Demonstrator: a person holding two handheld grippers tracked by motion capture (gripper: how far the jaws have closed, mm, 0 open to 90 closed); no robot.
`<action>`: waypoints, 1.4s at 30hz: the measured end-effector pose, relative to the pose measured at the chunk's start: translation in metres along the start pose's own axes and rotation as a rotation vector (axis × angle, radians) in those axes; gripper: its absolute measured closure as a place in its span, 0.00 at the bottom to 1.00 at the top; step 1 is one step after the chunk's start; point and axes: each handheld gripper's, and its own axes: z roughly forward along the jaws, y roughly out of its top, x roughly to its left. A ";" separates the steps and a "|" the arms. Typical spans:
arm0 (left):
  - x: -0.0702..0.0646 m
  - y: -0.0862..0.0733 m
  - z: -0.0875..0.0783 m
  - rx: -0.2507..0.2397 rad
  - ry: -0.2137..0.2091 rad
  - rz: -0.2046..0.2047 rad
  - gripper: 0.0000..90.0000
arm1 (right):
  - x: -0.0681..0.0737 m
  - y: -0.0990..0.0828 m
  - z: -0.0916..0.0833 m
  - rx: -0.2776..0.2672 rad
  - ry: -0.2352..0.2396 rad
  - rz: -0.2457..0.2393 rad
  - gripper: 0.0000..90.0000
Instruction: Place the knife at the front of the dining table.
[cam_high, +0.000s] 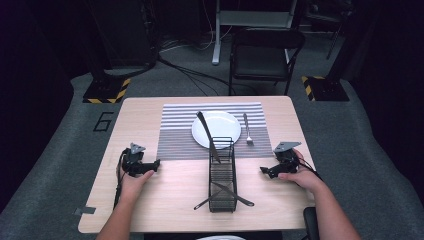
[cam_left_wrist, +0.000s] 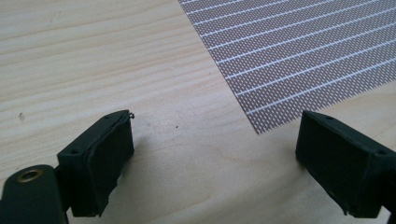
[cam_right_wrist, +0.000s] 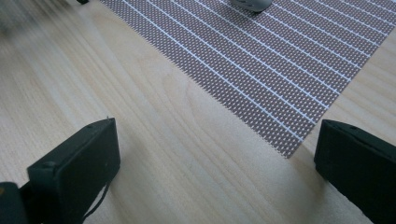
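I hold my left gripper (cam_high: 156, 165) low over the wooden surface (cam_high: 165, 200), its jaws spread wide with nothing between them; in the left gripper view, bare wood lies under them and the corner of the striped placemat (cam_left_wrist: 299, 56) sits just ahead of them, toward the far jaw. My right gripper (cam_high: 264, 171) rests at the opposite side, jaws likewise wide and empty, and in the right gripper view the placemat's corner reaches almost to the jaw on that view's right. Between my two grippers stands the black wire caddy (cam_high: 222, 175), well apart from each, with two utensils (cam_high: 235, 195) crossed at its near end. Beyond the caddy, on the placemat, sits the white plate (cam_high: 222, 126); a knife (cam_high: 206, 131) lies across it, and a fork (cam_high: 247, 129) lies just beside it on my right gripper's side.
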 end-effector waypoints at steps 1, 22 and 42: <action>-0.001 0.000 0.000 0.000 0.002 0.004 0.13 | 0.000 0.000 0.000 0.000 0.000 0.000 0.00; -0.001 0.000 0.000 -0.002 -0.013 0.009 0.13 | 0.000 0.000 0.000 -0.001 0.001 -0.001 0.00; -0.006 0.012 -0.033 -0.051 -0.050 -0.053 0.41 | 0.000 0.000 0.000 -0.001 0.002 -0.001 0.00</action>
